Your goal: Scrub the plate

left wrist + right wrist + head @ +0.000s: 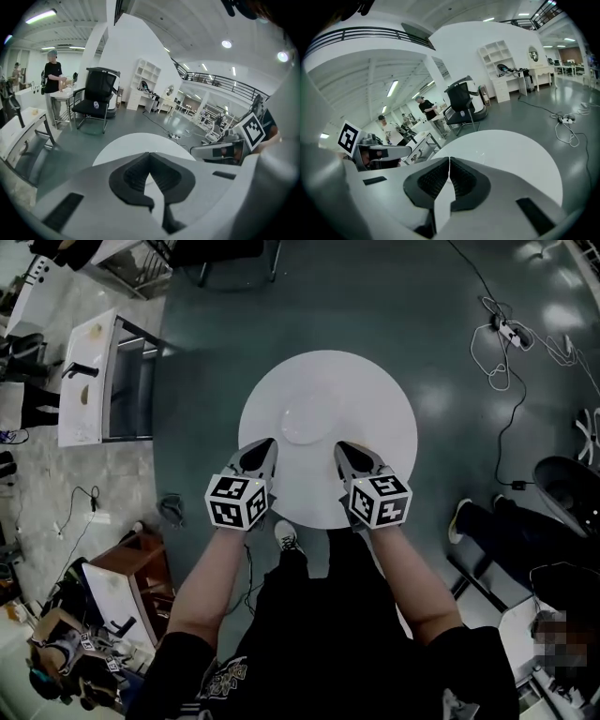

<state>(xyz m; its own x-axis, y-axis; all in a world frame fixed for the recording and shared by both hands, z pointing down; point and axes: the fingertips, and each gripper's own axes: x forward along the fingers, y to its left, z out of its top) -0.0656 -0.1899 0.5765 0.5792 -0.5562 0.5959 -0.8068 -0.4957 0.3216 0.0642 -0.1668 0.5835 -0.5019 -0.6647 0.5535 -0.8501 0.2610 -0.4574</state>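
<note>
No readable words or numbers anywhere, only black-and-white square code patterns on the white cubes (239, 502) of the left claw (270, 443) and the right claw (341, 447).

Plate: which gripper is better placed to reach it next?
Right, but only just: the right gripper ends slightly nearer the plate than the left gripper; both have jaws shut and empty.
</note>
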